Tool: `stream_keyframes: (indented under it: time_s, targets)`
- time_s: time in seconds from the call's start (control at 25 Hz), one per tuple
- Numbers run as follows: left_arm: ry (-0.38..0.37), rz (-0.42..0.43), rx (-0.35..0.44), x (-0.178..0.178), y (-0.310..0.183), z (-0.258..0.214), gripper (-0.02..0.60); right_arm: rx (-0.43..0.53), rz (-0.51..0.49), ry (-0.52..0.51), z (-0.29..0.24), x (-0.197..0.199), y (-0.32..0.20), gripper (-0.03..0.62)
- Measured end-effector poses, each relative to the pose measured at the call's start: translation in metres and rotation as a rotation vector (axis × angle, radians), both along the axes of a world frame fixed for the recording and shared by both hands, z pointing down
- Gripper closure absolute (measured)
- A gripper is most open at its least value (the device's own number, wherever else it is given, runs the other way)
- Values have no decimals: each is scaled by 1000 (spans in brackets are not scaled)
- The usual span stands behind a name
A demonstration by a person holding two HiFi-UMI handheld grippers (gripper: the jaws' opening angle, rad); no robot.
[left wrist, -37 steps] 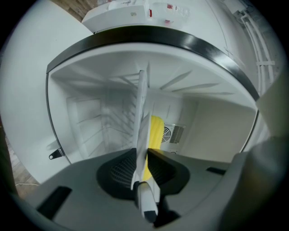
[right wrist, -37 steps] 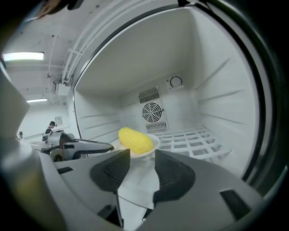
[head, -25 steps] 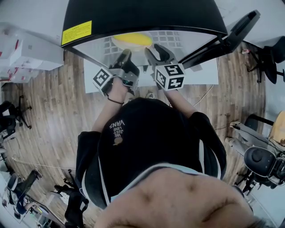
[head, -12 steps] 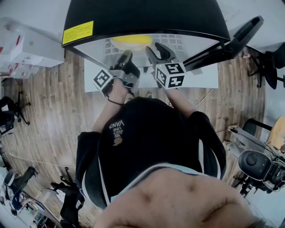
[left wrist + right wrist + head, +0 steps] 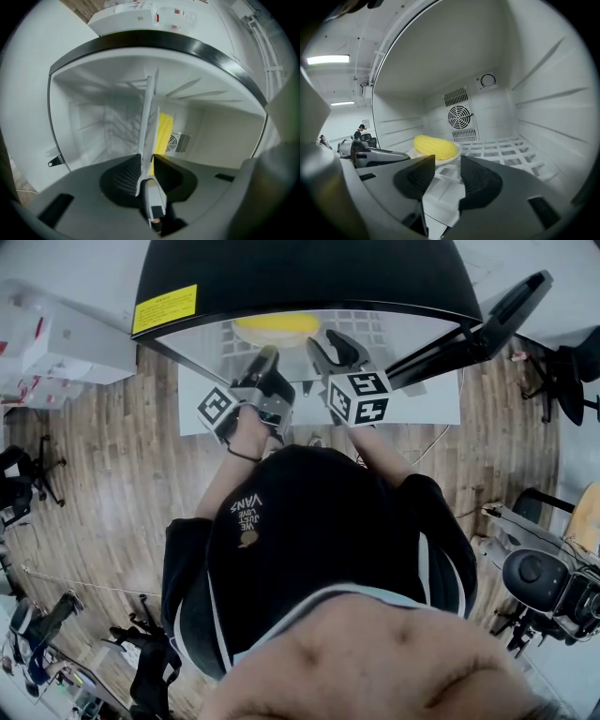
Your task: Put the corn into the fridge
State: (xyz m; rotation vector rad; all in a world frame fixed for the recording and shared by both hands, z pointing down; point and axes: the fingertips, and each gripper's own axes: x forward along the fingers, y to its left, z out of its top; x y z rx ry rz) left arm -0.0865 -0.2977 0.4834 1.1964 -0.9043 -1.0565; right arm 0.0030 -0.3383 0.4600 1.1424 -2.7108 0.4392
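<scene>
Inside the open fridge (image 5: 534,70), the corn (image 5: 436,146) lies on a white plate (image 5: 456,153) over the left part of the wire shelf (image 5: 506,150), in front of the fan grille (image 5: 459,117) on the back wall. The left gripper (image 5: 146,164) has its jaws closed on the plate's rim, which its own view shows edge-on between the pads, with the yellow cob just beyond. Whether the plate already rests on the shelf or hangs just above it cannot be told. The right gripper (image 5: 443,171) points into the fridge beside the plate, its jaws a narrow way apart with nothing between them but the shelf seen through the gap. From the head view, both grippers reach under the fridge's black top, the cob showing ahead of them. The carrying looks nearly done. What seems left is to settle the plate, let go of the rim, draw both grippers out and perhaps close the door.
</scene>
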Motion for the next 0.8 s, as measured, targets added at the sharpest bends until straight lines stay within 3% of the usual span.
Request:
stream_keyframes:
  time_s: [0.48, 0.8]
  targets:
    - [-28, 29, 19, 1, 2, -4, 518, 2, 51, -20, -2, 12, 7, 421]
    - [-163, 65, 102, -5, 4, -20, 518, 10, 90, -37, -6, 17, 21, 421]
